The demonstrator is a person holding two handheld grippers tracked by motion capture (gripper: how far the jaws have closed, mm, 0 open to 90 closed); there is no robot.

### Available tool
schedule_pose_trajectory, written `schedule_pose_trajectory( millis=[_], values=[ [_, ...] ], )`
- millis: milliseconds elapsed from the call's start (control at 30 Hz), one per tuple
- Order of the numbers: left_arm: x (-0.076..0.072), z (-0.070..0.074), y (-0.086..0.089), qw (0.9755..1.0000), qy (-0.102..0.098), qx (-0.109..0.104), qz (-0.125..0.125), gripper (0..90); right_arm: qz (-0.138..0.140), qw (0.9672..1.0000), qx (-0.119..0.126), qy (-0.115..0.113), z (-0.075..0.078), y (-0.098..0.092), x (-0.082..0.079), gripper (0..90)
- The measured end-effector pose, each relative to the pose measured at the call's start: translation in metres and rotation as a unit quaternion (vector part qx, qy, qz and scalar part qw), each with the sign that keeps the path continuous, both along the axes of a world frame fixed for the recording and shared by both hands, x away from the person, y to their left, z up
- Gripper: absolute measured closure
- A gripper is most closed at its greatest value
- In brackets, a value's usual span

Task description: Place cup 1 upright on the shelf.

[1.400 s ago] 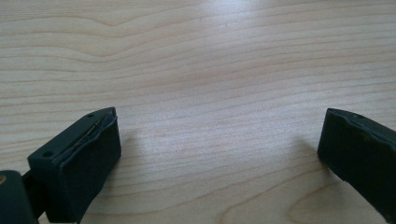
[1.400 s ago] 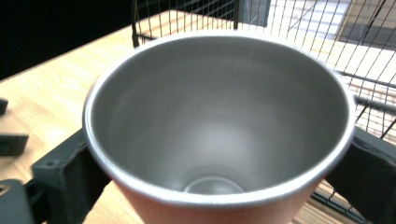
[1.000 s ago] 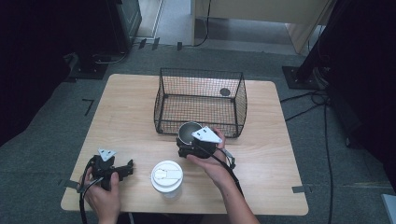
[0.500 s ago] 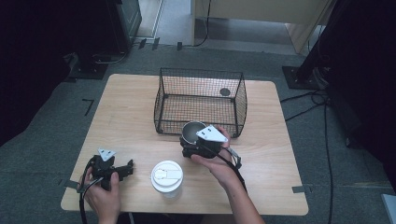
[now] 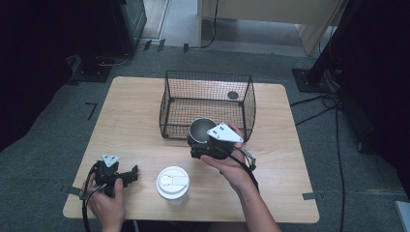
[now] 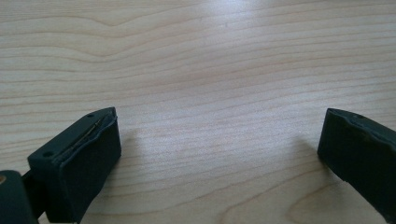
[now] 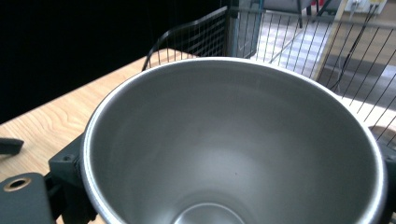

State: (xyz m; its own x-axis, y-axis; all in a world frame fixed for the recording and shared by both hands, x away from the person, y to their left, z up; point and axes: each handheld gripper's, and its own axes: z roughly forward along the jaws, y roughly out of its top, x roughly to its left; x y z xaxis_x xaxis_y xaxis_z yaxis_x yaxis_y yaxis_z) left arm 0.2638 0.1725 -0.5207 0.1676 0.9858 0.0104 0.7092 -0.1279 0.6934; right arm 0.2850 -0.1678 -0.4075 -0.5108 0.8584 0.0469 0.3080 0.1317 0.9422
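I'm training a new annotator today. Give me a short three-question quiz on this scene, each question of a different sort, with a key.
1. True or false: the right claw holds a metal cup.
2. Multiple choice: where does the white-lidded cup stand? A) inside the wire basket B) on the table between the two hands C) in the left claw
3. Fill in: the left claw's jaws stand ____ over bare wood.

Key: 1 true: in the right gripper view the cup sits between the jaws. 2 B. 3 open, with nothing between them.
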Motion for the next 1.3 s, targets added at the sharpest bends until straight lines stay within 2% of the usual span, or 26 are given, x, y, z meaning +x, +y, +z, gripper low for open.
schedule_pose_trajectory(
  millis=[100,467,733,967,1100,1300],
  values=[
    [0.000,0.000,0.000,1.0000,0.000,0.000,0.000,0.0,0.002,1.0000,0.000,-0.007,0.011,0.000,0.001,7.4],
    [0.000,0.000,0.000,1.0000,0.000,0.000,0.000,0.0,0.005,0.9997,0.015,-0.016,0.031,-0.001,0.007,7.4],
    [0.000,0.000,0.000,1.0000,0.000,0.000,0.000,0.0,-0.007,0.9988,0.027,-0.041,0.051,-0.002,0.018,7.4],
    [0.000,0.000,0.000,1.0000,0.000,0.000,0.000,0.0,-0.018,0.9981,0.036,-0.047,0.058,-0.002,0.027,7.4],
    [0.000,0.000,0.000,1.0000,0.000,0.000,0.000,0.0,-0.028,0.9963,0.044,-0.069,0.063,-0.003,0.037,7.4],
    [0.000,0.000,0.000,1.0000,0.000,0.000,0.000,0.0,-0.047,0.9945,0.043,-0.083,0.065,-0.005,0.050,7.4]
  ],
)
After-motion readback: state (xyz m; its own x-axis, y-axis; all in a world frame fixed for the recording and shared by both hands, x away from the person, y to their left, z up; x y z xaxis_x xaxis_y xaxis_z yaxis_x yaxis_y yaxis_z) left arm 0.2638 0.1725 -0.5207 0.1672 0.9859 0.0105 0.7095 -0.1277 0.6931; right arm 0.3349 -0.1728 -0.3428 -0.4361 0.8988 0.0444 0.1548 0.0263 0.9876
